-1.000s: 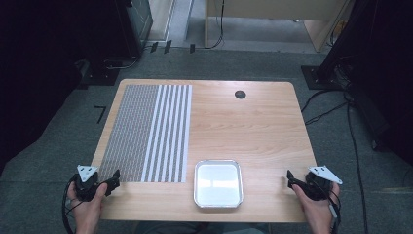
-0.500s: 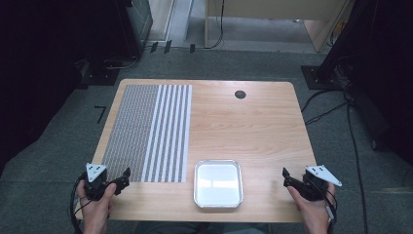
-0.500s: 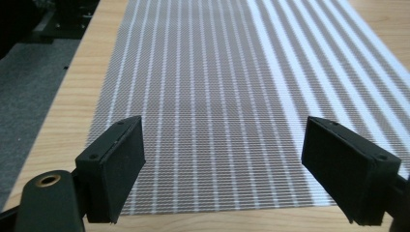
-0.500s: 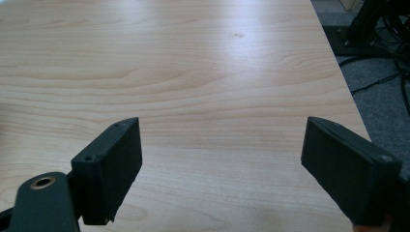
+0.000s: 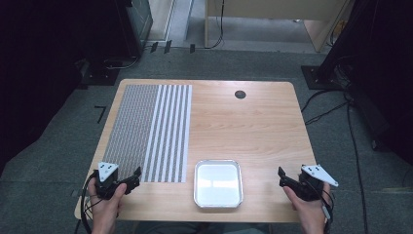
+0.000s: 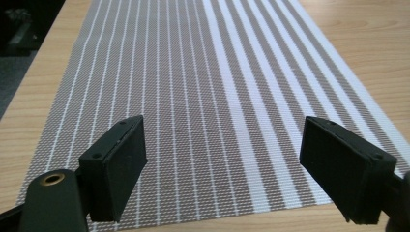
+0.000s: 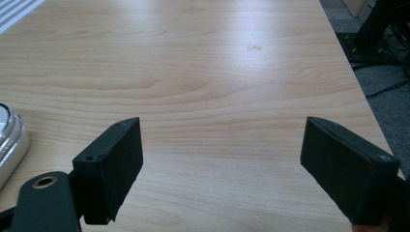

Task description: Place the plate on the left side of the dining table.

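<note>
Metal tray [image 5: 217, 183] sits empty between both tools.

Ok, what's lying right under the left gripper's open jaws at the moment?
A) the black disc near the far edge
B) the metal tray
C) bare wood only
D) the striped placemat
D: in the left gripper view, the left gripper has its jaws spread wide over the near end of the striped placemat, while the metal tray sits apart to its right on the table.

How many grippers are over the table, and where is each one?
2. The left gripper is at the near edge of the striped mat; the right gripper is right of the metal tray.
</note>
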`<state>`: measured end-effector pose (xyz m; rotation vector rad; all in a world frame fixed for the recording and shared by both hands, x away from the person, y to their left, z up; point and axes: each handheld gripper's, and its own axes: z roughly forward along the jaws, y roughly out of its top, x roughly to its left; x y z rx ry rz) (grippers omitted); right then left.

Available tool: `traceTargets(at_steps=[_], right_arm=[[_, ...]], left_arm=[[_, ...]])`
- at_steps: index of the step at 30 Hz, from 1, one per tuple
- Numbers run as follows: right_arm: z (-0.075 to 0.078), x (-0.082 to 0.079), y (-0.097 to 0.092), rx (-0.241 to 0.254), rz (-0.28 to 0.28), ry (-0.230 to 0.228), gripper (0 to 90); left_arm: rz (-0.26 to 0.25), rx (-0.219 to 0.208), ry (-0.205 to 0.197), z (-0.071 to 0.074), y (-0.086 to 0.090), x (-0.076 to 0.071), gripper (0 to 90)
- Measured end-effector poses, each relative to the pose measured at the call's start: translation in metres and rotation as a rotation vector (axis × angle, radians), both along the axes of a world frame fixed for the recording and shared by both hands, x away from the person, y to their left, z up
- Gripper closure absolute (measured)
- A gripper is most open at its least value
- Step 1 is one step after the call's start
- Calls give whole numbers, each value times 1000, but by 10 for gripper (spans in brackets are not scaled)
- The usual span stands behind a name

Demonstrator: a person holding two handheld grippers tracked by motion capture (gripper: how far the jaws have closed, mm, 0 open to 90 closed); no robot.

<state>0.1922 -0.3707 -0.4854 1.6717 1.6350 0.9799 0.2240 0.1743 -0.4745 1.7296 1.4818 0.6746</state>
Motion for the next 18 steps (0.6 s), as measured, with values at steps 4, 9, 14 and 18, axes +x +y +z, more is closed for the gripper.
traceTargets(at_steps=[4,9,14,18], right_arm=[[5,-1,6,2,2,-14,194],[11,-1,14,17,8,-26,217],[13,0,18,22,13,-35,232],[17,1,23,24,22,-43,253]], left_arm=[[-14,0,-4,2,-6,0,168],[-35,-5,-1,7,-18,0,168],[-51,-7,-3,9,-28,1,168],[-68,-1,-6,10,-38,2,168]])
